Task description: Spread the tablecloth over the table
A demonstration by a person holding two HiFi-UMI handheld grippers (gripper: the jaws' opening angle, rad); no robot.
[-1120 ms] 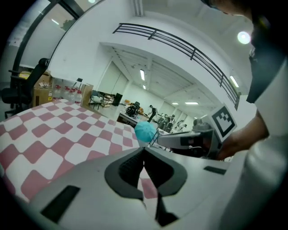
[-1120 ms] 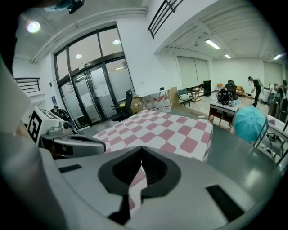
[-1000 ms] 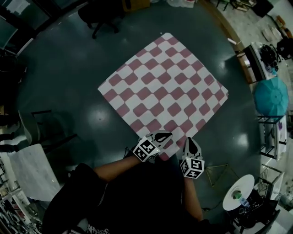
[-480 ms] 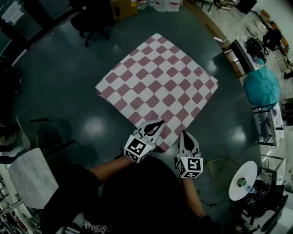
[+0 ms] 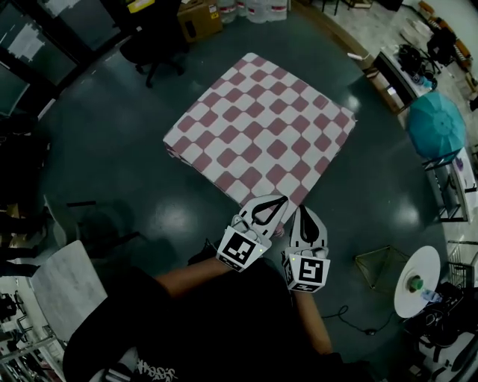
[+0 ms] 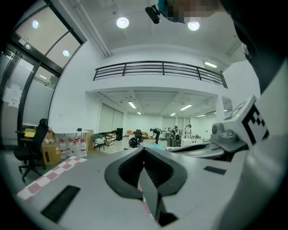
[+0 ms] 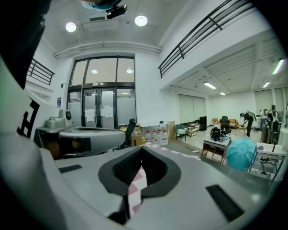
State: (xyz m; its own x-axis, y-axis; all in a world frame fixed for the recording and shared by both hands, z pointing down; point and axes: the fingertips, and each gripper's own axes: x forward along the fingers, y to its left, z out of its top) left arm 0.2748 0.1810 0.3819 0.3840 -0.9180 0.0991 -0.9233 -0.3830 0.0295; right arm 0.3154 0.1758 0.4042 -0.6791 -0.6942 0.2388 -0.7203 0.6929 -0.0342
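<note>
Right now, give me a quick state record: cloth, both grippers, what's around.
cloth: red-and-white checked tablecloth, spread flat, one corner toward the person
left gripper: shut on the tablecloth at that near corner
right gripper: shut on the tablecloth, right beside the left gripper
gripper spacing: side by side, close together
around: office chair and cardboard box beyond the far side, on dark floor

The left tool (image 6: 144, 150) has its jaws pressed together on a thin fold of the red-and-white checked tablecloth (image 6: 42, 179), which spreads away to the tool's lower left. The right tool (image 6: 184, 149) lies just right of it. Beyond, left of the tool, stand an office chair (image 6: 29, 150), a cardboard box (image 6: 50, 152) and water bottles (image 6: 72, 146).
</note>
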